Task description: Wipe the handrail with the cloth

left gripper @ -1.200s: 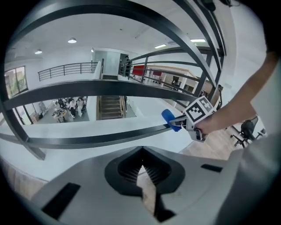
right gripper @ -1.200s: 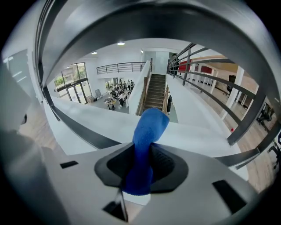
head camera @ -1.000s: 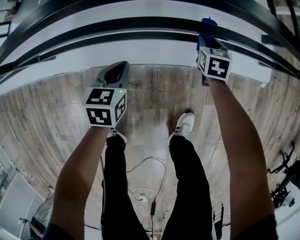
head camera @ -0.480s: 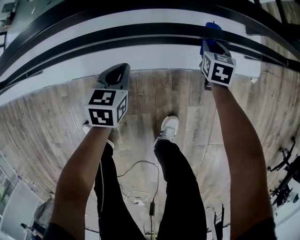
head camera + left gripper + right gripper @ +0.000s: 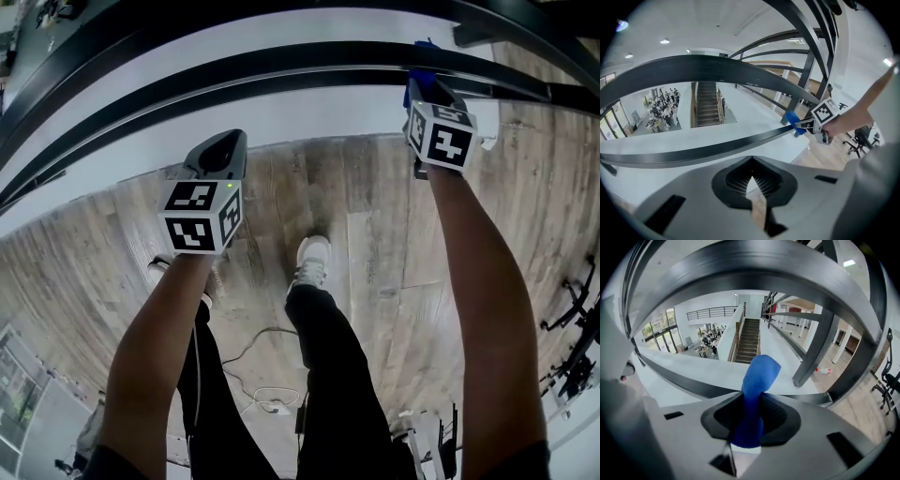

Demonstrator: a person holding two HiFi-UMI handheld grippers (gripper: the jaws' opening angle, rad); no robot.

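Observation:
A dark curved handrail [image 5: 281, 64] runs across the top of the head view, above a white ledge. My right gripper [image 5: 425, 82] reaches up to it, shut on a blue cloth [image 5: 424, 44] that rests against the rail. In the right gripper view the blue cloth [image 5: 757, 390] stands up between the jaws of my right gripper [image 5: 750, 423], in front of the rail [image 5: 684, 380]. My left gripper [image 5: 221, 155] hangs lower and short of the rail, shut and holding nothing. The left gripper view shows my left gripper [image 5: 751, 180], the rail [image 5: 717, 140] and the cloth [image 5: 791, 119] on the rail.
Wooden plank floor [image 5: 375, 244] lies below, with the person's legs and white shoe [image 5: 310, 258] and a loose cable [image 5: 253, 342]. Dark rail posts [image 5: 818, 348] stand to the right. An office chair [image 5: 888, 380] is at the far right. Beyond the rail is an open hall with a staircase [image 5: 749, 341].
The right gripper with the cloth has slid a little to the right along the rail. The left gripper has sunk slightly down and left. The person's feet have stepped.

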